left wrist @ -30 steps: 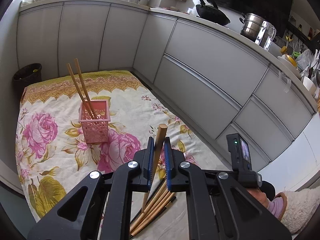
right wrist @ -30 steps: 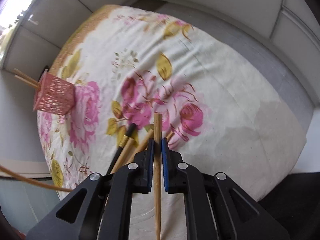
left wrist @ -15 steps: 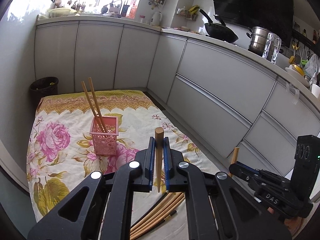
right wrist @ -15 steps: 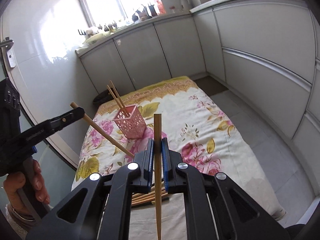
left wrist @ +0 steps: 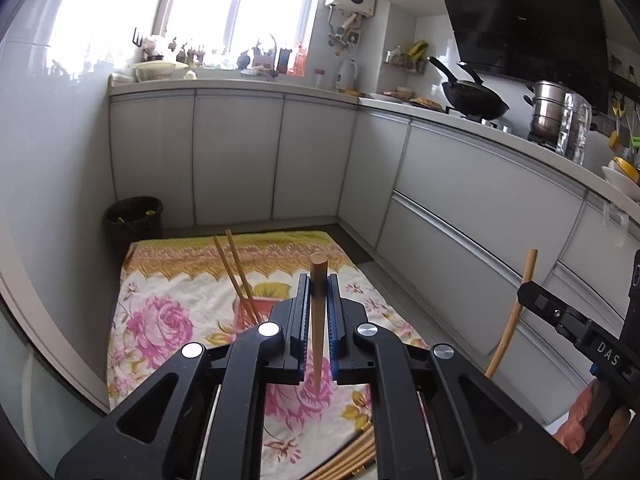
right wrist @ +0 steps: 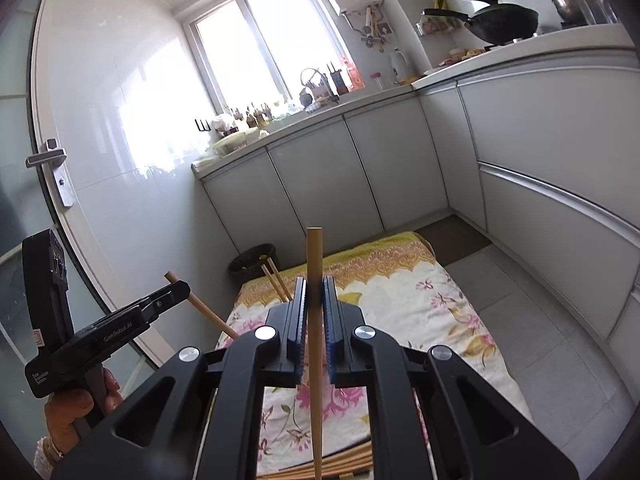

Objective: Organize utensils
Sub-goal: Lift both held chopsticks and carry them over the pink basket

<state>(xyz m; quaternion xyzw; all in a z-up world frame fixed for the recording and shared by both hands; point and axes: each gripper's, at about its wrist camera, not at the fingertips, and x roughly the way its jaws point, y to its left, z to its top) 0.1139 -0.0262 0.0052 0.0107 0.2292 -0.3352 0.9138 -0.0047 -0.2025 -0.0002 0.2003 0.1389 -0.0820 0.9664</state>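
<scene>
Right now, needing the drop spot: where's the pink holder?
Left wrist view: pink holder stands on the floral cloth, just left of the left gripper.

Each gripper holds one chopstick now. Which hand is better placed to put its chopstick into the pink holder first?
Probably left. In its view the pink holder with two chopsticks sits just beyond the left gripper, slightly left of its chopstick. The right gripper and its chopstick hide the holder, so alignment there is unclear.

Two black two-finger grippers, left (left wrist: 319, 292) and right (right wrist: 315, 294), each clamp one tan wooden chopstick (left wrist: 318, 320) (right wrist: 314, 340). Two more chopsticks (left wrist: 236, 276) stand in one pink perforated plastic holder (left wrist: 262, 306). One floral cloth (left wrist: 160, 320); a loose chopstick bundle (left wrist: 352, 456) at its near edge, number unclear.
</scene>
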